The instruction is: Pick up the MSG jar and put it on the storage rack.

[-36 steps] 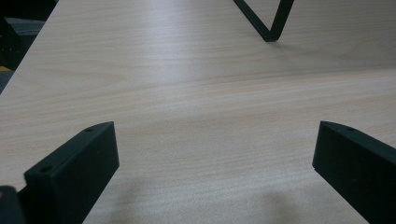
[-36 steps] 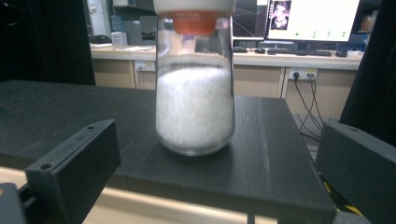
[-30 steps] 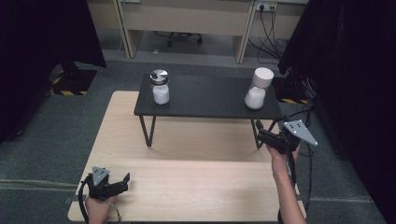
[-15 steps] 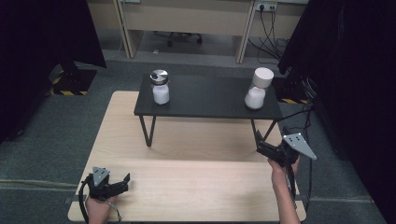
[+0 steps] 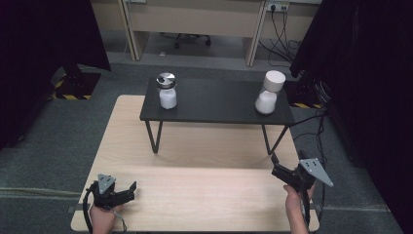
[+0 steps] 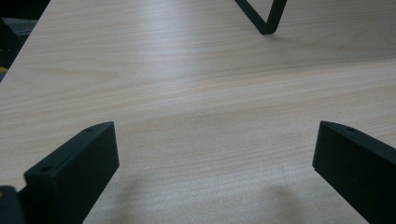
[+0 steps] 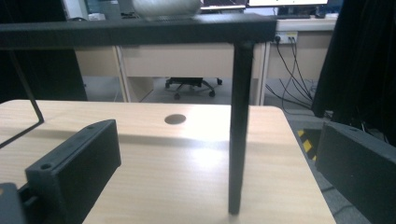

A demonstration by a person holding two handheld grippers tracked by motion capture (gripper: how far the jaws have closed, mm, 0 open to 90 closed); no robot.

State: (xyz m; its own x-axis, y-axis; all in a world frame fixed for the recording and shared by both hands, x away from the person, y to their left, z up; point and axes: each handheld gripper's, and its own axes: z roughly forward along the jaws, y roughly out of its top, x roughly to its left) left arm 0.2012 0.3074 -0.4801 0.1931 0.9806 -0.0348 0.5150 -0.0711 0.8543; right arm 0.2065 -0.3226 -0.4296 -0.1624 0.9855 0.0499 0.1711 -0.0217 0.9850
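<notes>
High view. One light wooden table [image 5: 195, 146], and on its far half one low black stand [image 5: 219, 105] on thin legs. Two white jars on the stand: a jar with a metal lid [image 5: 167, 91] near the left end, a jar with a white lid [image 5: 268, 93] near the right end, leaning slightly. They sit well apart. Two grippers, one per hand. Left gripper [image 5: 127, 190] lies low at the table's near left corner, jaws apart, nothing between them. Right gripper [image 5: 274, 165] is held at the near right edge, pointing toward the stand, with its grey three-cornered plate on top; from here I cannot tell how its jaws stand. Both are well apart from the jars.

Left gripper view. Two black jaws, wide apart, bare wood grain of the table [image 6: 196, 93] between them. One bent black leg [image 6: 261, 16] of the stand at the top.

Right gripper view. Two black jaws, wide apart, holding nothing. One straight black leg [image 7: 239, 126] of the stand stands between them farther off, its top [image 7: 140, 28] overhead. The base of the white-lid jar [image 7: 166, 7] shows above that edge. One round hole [image 7: 175, 119] in the tabletop.
</notes>
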